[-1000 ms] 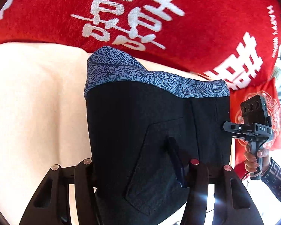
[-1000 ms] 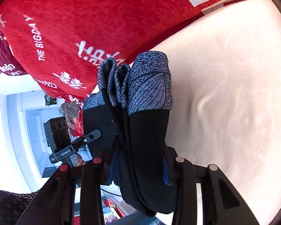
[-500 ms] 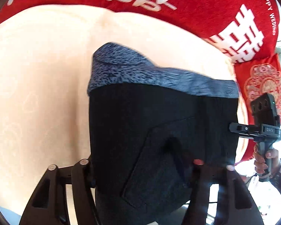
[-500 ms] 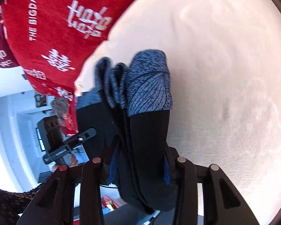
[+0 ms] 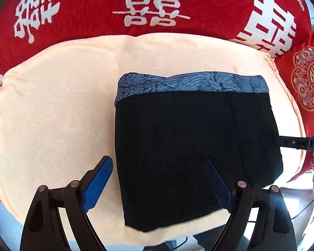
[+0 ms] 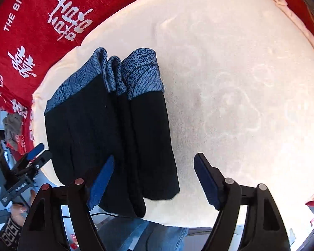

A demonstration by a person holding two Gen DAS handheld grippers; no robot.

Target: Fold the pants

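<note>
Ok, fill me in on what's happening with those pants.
A person with a two-finger tool in each hand is folding the pants. They lie folded in a compact stack on the cream cushion, patterned blue waistband away from the cameras. Both the left tool and right tool are open, fingers at the stack's near edge, gripping nothing.
</note>
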